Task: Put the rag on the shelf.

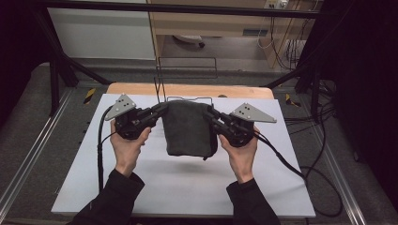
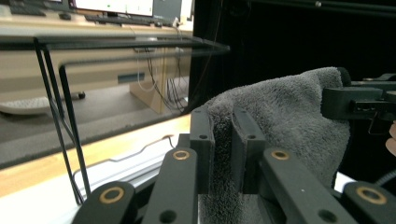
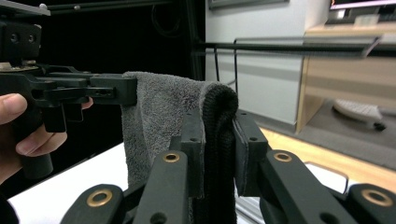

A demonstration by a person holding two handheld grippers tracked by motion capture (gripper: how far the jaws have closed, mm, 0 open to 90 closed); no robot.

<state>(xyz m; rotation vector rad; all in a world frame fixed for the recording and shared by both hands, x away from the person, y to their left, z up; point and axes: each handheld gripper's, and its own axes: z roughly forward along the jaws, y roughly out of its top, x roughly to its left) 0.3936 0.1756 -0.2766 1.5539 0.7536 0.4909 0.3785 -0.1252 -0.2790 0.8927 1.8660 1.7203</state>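
You've got a white tabletop [image 1: 187, 187] with a bare wood strip [image 1: 141, 88] along its far edge. A black wire rack [image 1: 187, 65] stands at that far edge; in the left gripper view its thin legs [image 2: 60, 121] rise from the tabletop and its top bar runs level across. Black frame bars [image 1: 56, 56] slant down at both far corners. Loose black cables [image 1: 324, 122] lie on the grey floor to your right. Yellow-black tape marks [image 1: 89, 95] sit on the floor beside each far corner. Behind the frame: a light wood cabinet [image 1: 211, 21], a white panel [image 1: 101, 33], and a monitor [image 2: 114, 5] on a desk.
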